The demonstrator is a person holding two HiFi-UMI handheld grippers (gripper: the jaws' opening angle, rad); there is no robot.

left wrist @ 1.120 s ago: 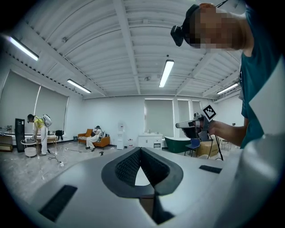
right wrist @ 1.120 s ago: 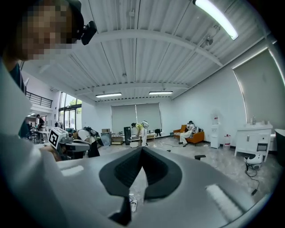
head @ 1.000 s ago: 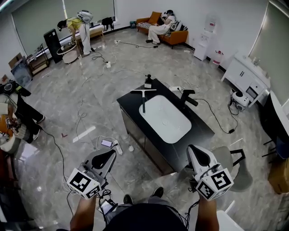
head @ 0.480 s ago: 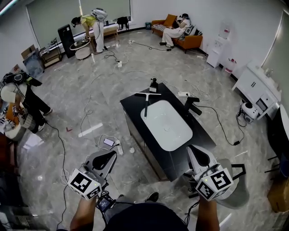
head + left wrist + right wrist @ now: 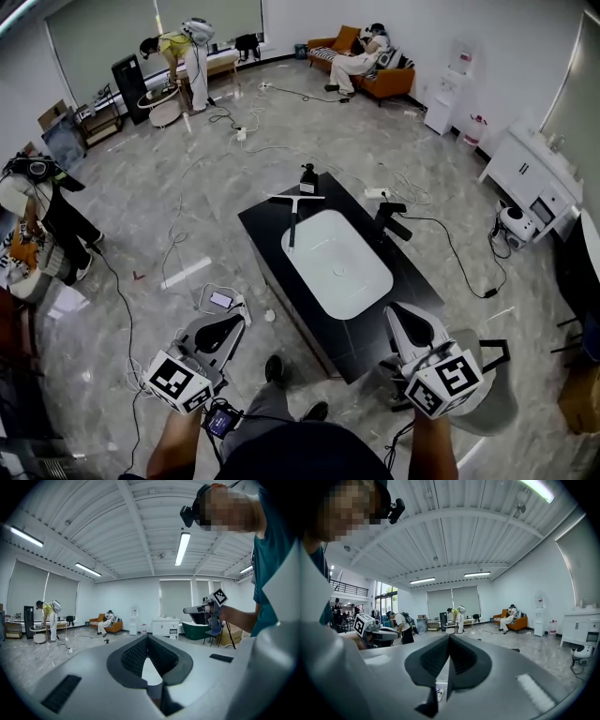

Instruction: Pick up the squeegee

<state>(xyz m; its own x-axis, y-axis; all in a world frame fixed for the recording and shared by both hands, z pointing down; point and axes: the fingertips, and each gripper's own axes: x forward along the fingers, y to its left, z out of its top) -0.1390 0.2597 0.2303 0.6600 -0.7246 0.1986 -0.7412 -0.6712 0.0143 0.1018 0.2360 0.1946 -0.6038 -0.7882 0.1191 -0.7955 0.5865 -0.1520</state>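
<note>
The squeegee [image 5: 292, 214] lies flat on the black bench [image 5: 417, 272] at the far left corner of the sink [image 5: 342, 272]. Its blade sits crosswise just beyond the basin and its handle points back toward us. The handle's end is at or over the sink's rim; we cannot tell which.

We judge it light and stiff, with a rubber edge that gives a little. The smooth, thin handle could slip or pivot if pinched near one end. Mid-handle looks the best hold to us, since the blade's weight would swing it least there. It lies low, so the fingers would have to come down nearly to the bench. A soap bottle [image 5: 307, 176] stands just beyond the blade, and a black tap [image 5: 392, 220] stands at the sink's far right. Both are apart from the handle.

The left gripper [image 5: 223, 330] hangs over the floor off the sink's near left, and the right gripper [image 5: 412, 323] is by its near right corner.

Only the head view shows the squeegee, bench and sink. The gripper views look level across the room and miss them, but they show what the head view cannot. The left fingers [image 5: 133, 657] are pressed together with nothing between them, and the right fingers [image 5: 465, 656] are likewise closed and empty.
</note>
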